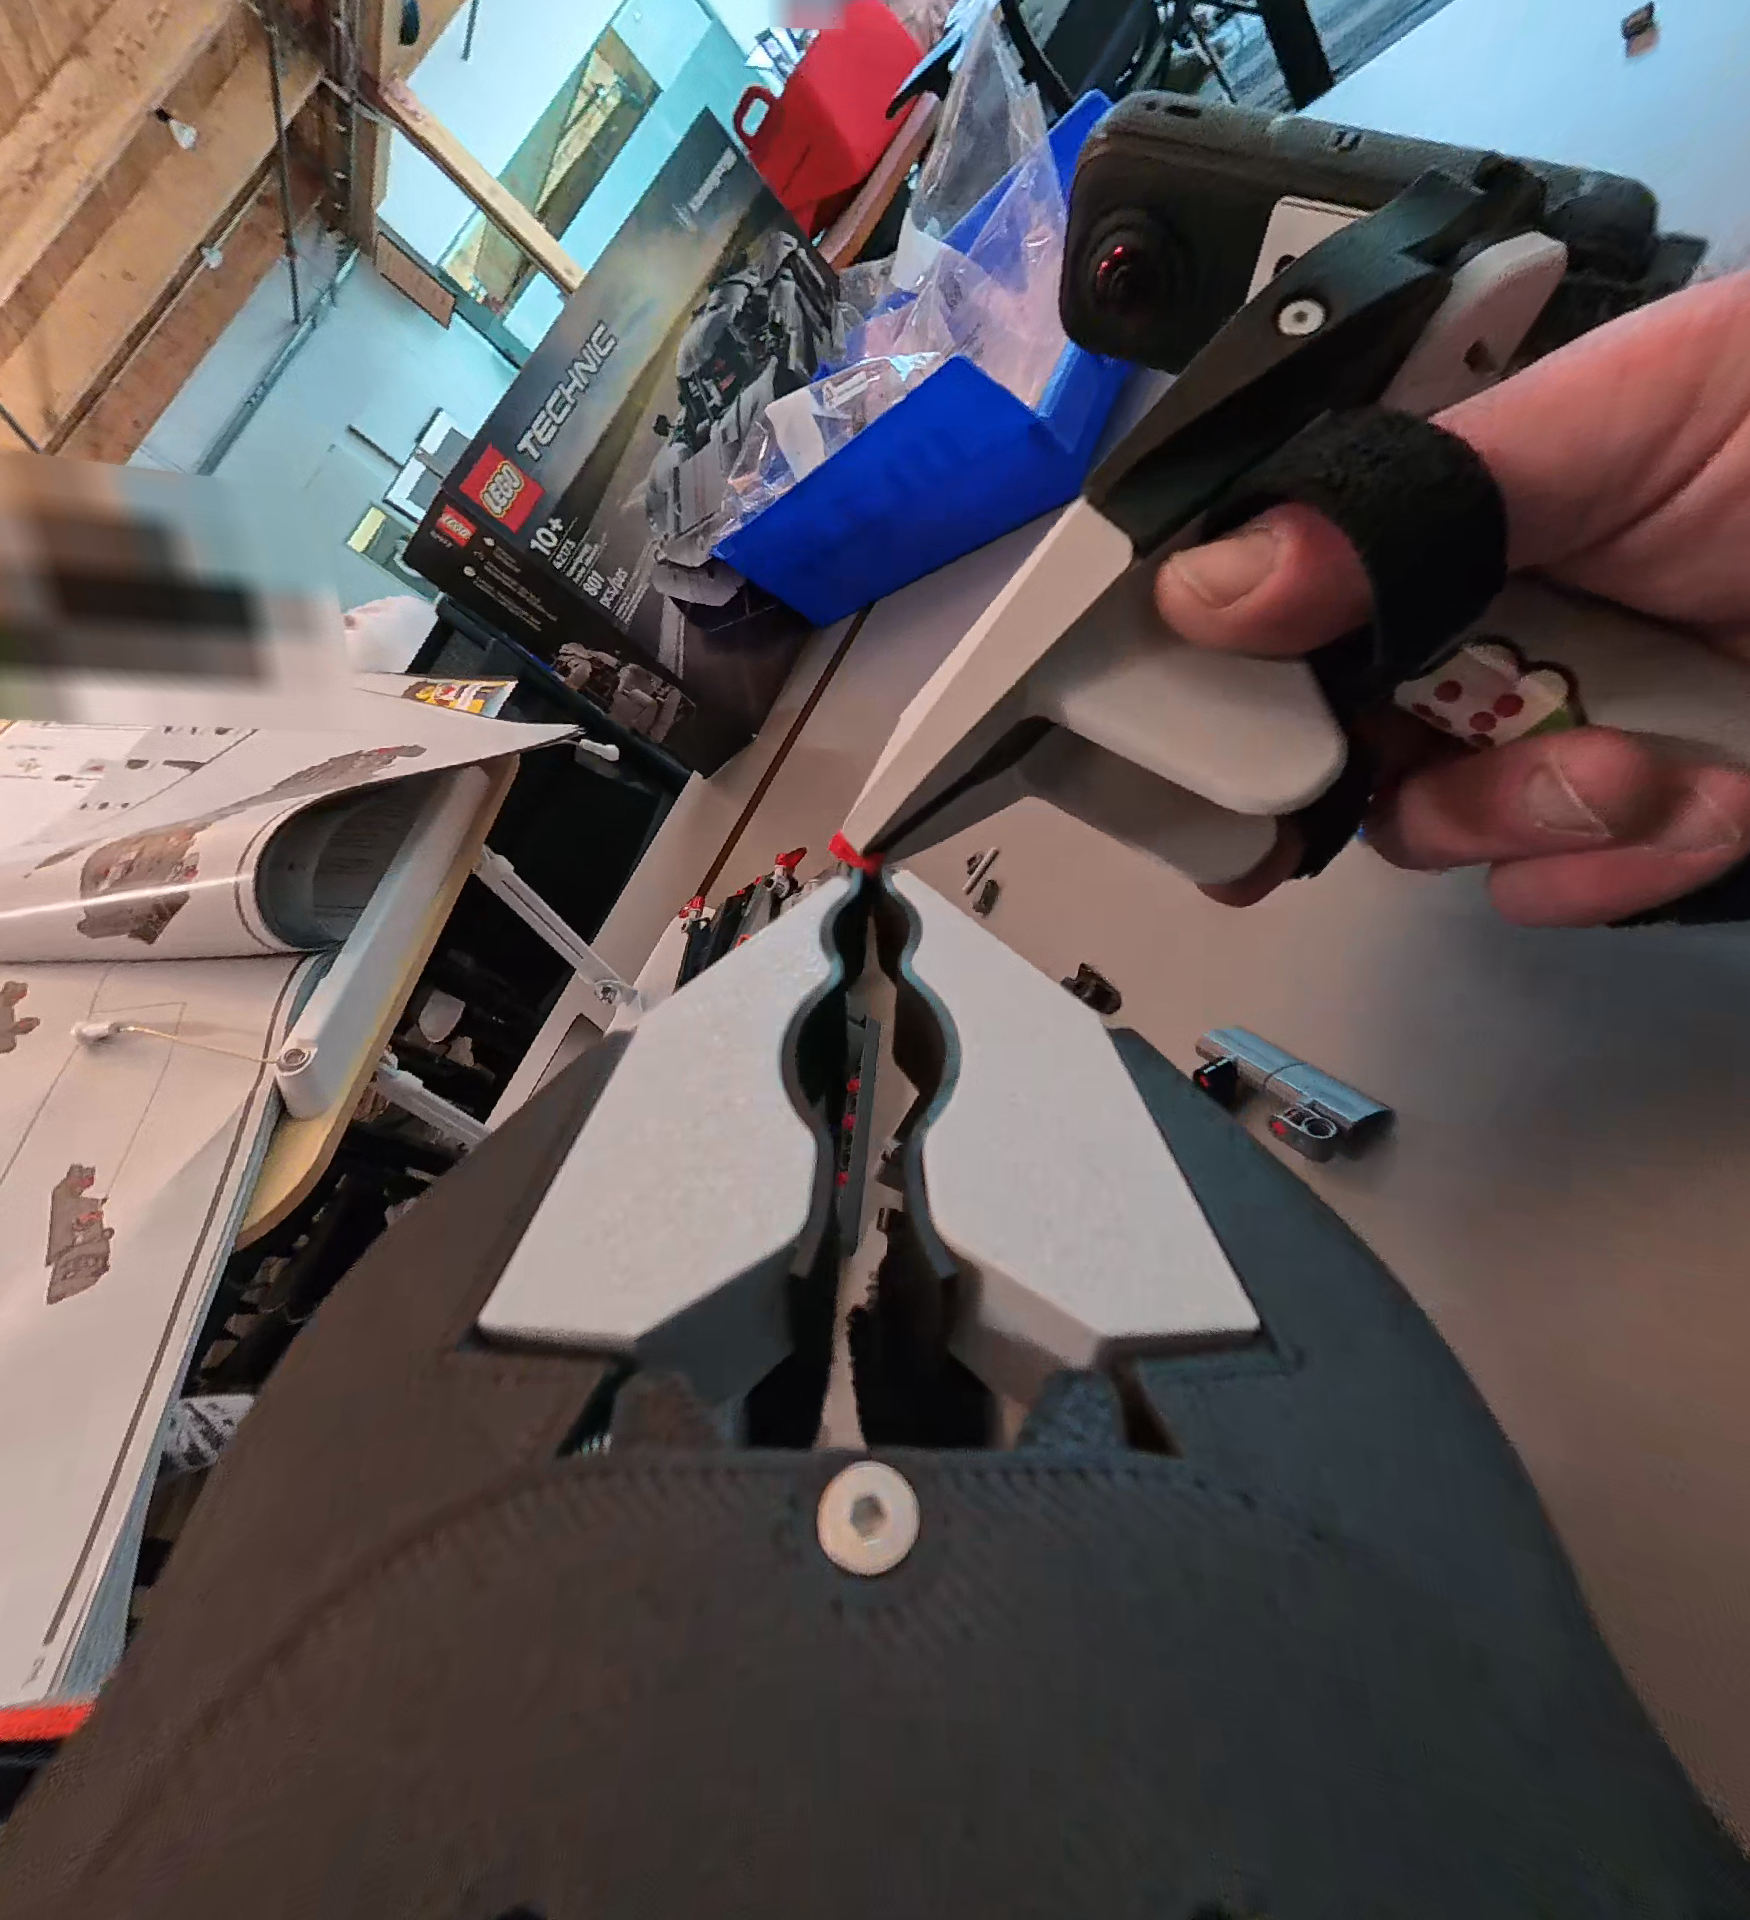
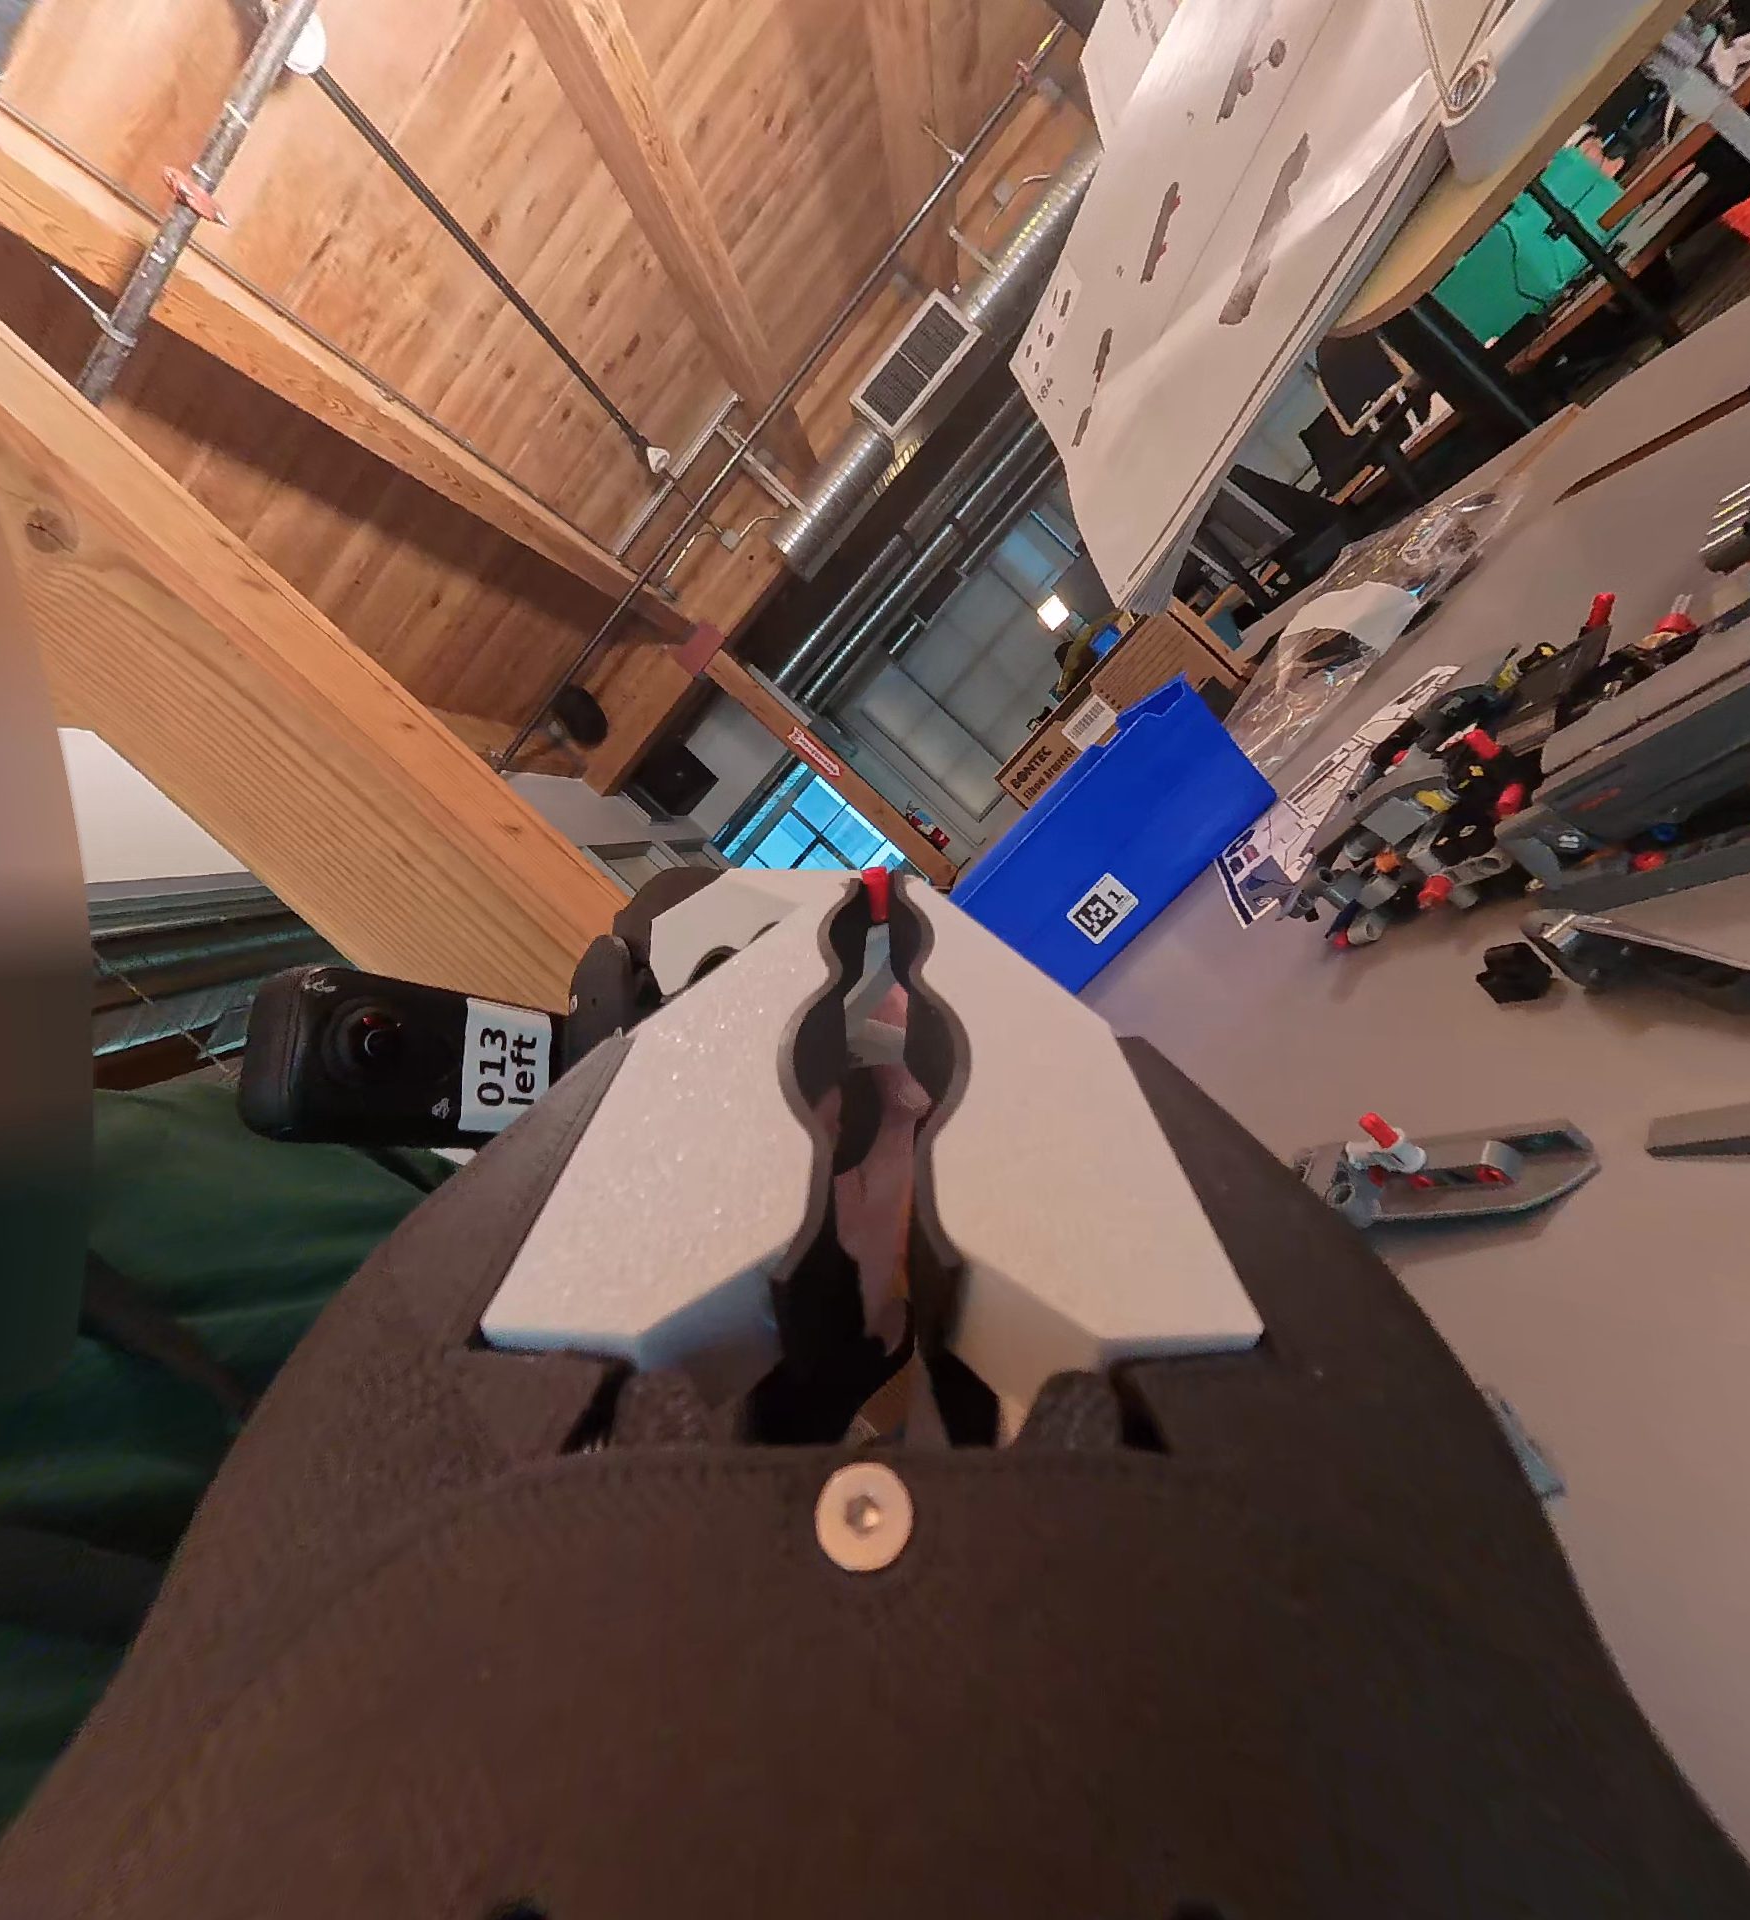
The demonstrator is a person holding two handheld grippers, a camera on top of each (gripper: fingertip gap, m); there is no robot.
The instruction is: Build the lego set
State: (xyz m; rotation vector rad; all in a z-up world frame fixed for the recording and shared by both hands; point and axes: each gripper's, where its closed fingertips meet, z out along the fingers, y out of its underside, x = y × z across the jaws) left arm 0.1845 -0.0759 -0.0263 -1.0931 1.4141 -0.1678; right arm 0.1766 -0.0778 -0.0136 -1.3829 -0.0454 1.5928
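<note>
I have a tiny red peg in my right gripper. The 2 tips are pinched tight on it, and only the red top pokes out past them. In the left wrist view the same peg is a small red dot, right where my 2 grippers meet. My left gripper is almost closed too, its tips just beside the peg. I cannot tell if it is holding the peg or only touching it. A dark bar with red dots shows through the slit between its fingers, too hidden to name.

My hand holds the right gripper, with a black strap round 1 finger.

The big gray model lies on the gray table, well apart from the peg. It is full of red, blue and yellow bits, and its right end is cut off by the edge. A flat gray piece with a red pin lies near it. A small gray part lies on the table too.

Further back is a blue bin with clear bags, blurry inside. The box stands beside it. The open booklet is on my left, partly cut off.
</note>
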